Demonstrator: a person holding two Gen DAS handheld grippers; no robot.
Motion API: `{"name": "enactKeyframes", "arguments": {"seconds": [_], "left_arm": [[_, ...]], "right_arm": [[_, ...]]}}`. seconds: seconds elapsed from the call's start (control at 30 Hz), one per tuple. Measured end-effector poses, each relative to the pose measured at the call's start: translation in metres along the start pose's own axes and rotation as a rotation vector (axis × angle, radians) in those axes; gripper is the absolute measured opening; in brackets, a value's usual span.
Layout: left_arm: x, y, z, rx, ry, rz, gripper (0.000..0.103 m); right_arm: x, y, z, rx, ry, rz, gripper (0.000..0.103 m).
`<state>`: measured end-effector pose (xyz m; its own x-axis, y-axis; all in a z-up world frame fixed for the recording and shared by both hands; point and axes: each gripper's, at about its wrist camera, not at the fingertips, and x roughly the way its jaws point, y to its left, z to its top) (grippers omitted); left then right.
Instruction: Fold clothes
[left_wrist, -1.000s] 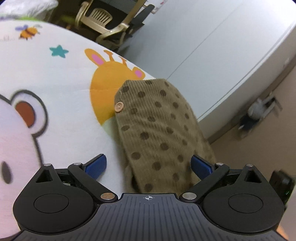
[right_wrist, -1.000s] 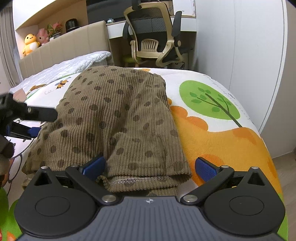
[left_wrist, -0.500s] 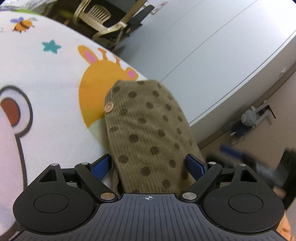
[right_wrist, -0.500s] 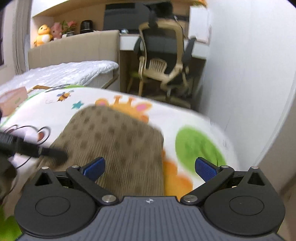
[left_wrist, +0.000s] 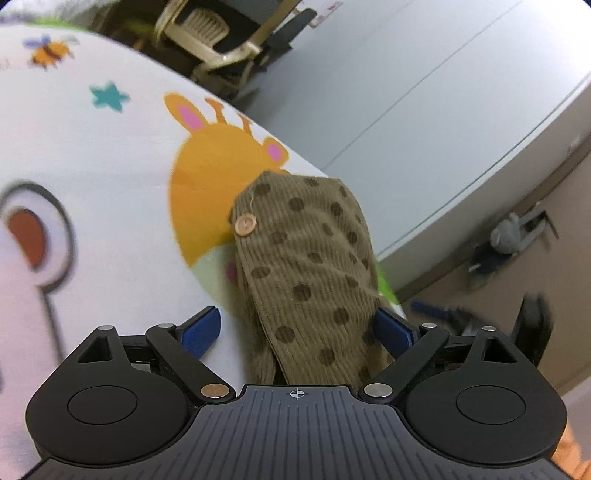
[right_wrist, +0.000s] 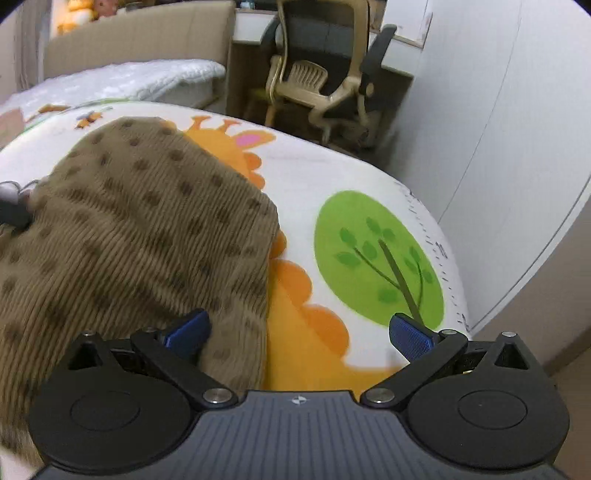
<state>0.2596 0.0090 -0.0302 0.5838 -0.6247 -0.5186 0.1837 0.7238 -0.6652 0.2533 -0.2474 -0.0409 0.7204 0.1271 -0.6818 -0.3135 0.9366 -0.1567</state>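
That garment (left_wrist: 306, 266) you had was ribbed, matt corduroy-looking cloth with darker dots and one smooth wood-look button (left_wrist: 245, 225). The blanket (right_wrist: 369, 177) under it looked like soft matt fleece. Your gripper bodies were matt black plastic, with shiny metal pivot pins.

A beige office chair (right_wrist: 321, 92) stands at a desk (right_wrist: 400, 38) beyond the cartoon-print bed cover (right_wrist: 369, 192). White wardrobe panels (right_wrist: 517, 129) line the right side. A padded beige headboard (right_wrist: 140, 37) backs a white quilt (right_wrist: 122, 81).
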Motion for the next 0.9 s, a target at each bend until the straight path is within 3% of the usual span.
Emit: {"name": "enactKeyframes", "arguments": {"seconds": [0.13, 0.27, 0.3, 0.4, 0.53, 0.7, 0.8, 0.9], "left_arm": [[0.008, -0.011, -0.003, 0.032, 0.010, -0.004, 0.095], [0.008, -0.012, -0.005, 0.049, 0.021, -0.002, 0.095], [0.008, -0.011, -0.004, 0.043, 0.022, -0.006, 0.095], [0.006, -0.010, -0.005, 0.041, 0.024, -0.006, 0.095], [0.002, -0.009, -0.007, 0.034, 0.029, -0.009, 0.095], [0.002, -0.012, -0.009, 0.052, 0.033, 0.007, 0.095], [0.005, -0.020, -0.010, 0.079, 0.036, 0.051, 0.095], [0.001, -0.028, -0.012, 0.106, 0.037, 0.102, 0.096]], "right_arm": [[-0.024, 0.001, -0.003, 0.015, -0.035, -0.020, 0.103], [-0.062, 0.020, -0.008, 0.038, -0.126, 0.198, 0.103], [-0.065, 0.033, -0.013, 0.008, -0.122, 0.215, 0.103], [-0.059, 0.068, -0.027, -0.050, -0.118, 0.183, 0.103], [-0.063, 0.058, -0.020, -0.023, -0.104, 0.225, 0.103], [-0.079, 0.015, -0.002, 0.191, -0.156, 0.242, 0.103], [-0.064, -0.001, 0.004, 0.328, -0.132, 0.272, 0.103], [-0.042, 0.001, -0.007, 0.423, -0.043, 0.404, 0.102]]}}
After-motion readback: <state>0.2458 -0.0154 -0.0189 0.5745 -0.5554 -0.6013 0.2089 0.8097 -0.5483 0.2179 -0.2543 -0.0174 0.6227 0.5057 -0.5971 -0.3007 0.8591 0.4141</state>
